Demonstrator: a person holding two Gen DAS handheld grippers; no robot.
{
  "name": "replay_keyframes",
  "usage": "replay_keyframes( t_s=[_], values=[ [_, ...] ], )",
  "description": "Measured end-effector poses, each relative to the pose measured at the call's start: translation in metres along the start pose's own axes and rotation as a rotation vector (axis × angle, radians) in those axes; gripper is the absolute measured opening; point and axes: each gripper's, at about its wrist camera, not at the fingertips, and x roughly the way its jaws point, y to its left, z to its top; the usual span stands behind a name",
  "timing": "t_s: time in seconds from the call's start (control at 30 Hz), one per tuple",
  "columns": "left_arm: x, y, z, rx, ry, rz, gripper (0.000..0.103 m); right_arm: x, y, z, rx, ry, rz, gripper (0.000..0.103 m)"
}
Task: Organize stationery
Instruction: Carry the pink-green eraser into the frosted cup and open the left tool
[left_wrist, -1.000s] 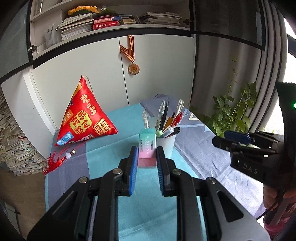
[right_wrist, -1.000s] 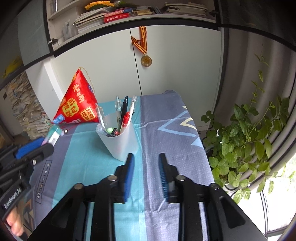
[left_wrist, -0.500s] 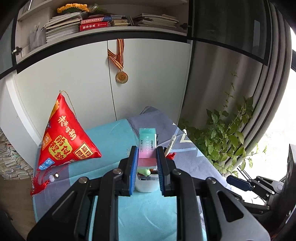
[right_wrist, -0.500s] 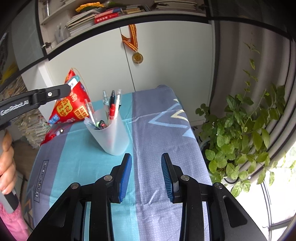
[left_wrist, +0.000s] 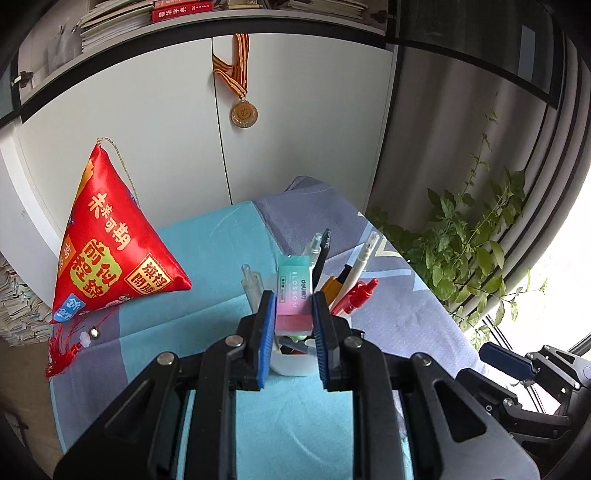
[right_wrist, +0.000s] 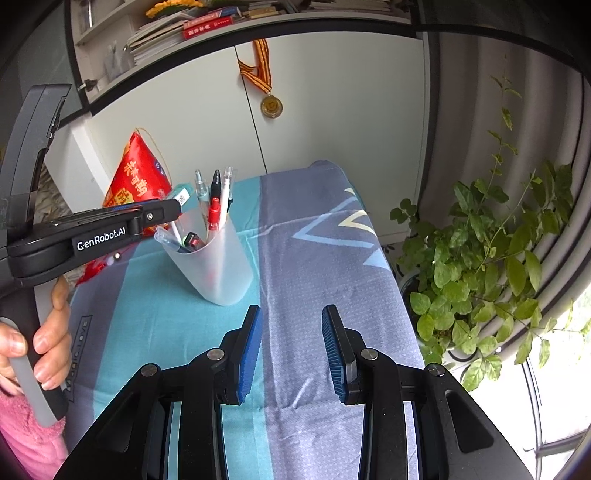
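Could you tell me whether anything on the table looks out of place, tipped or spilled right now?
Nothing stands out. The pen cup stands upright with its pens inside, and the eraser is clamped in the left tongs above it. The right tongs are empty.

Pens (left_wrist: 354, 273) crowding the cup (right_wrist: 218, 269)

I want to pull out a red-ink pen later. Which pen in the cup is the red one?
The red pen in the pen cup, standing between the black-capped pen and the white pen. Only its cap and clip are red.
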Motion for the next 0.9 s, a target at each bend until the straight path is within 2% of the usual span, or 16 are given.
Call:
replay_keyframes(
  t_s=[0.53,0.9],
  values=[
    [0.007,0.002,-0.001,-0.008,0.025,-0.008,0.019,0.005,0.004,-0.003,-0.010,0.020,0.005,0.033],
    [-0.022,0.016,0.002,-0.039,-0.031,0.008,0.019,0.004,0.006,-0.004,-0.018,0.021,0.009,0.033]
  ],
)
